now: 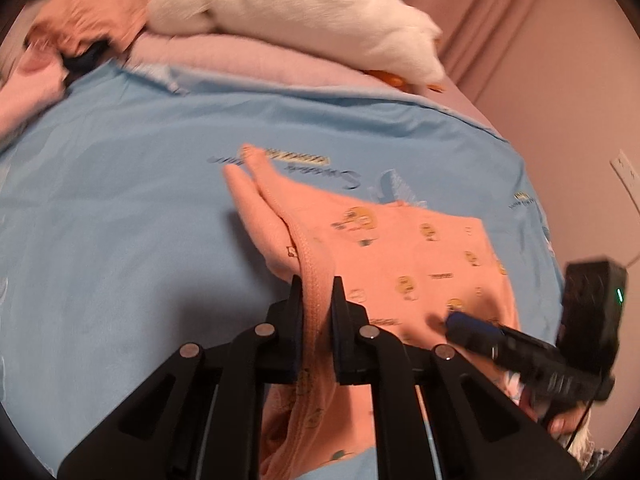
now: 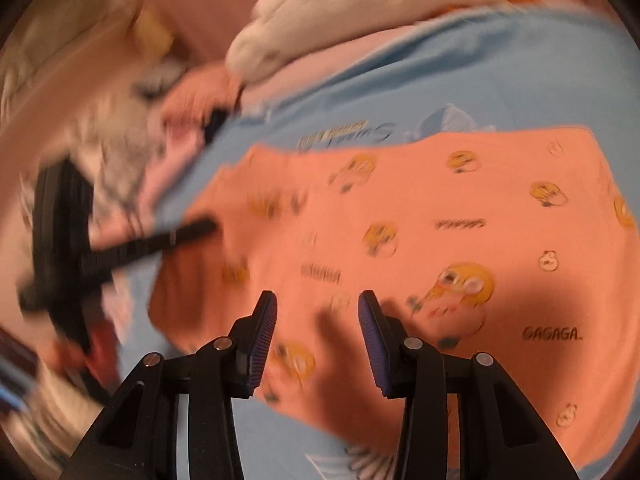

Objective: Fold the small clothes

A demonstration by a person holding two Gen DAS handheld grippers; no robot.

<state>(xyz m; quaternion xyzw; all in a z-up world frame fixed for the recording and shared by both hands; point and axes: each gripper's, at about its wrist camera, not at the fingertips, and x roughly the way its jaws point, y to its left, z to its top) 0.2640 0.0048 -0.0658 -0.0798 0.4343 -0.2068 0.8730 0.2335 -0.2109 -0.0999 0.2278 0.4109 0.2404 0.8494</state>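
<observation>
A small orange garment [image 1: 400, 256] printed with yellow cartoon figures lies on a light blue sheet [image 1: 120, 200]. My left gripper [image 1: 317, 284] is shut on a ribbed edge of the garment, which runs up between its fingers and is lifted off the sheet. My right gripper [image 2: 318, 300] is open and empty, hovering just above the flat part of the garment [image 2: 440, 220]. It also shows in the left wrist view [image 1: 460, 322] at the garment's right side. The left gripper [image 2: 208, 226] shows blurred in the right wrist view at the garment's left edge.
A white plush blanket [image 1: 288, 12] lies on folded pink cloth [image 1: 224, 60] at the far side of the sheet. More crumpled orange and pink clothes [image 1: 72, 28] are heaped at the far left. A pink curtain and wall [image 1: 540, 60] stand to the right.
</observation>
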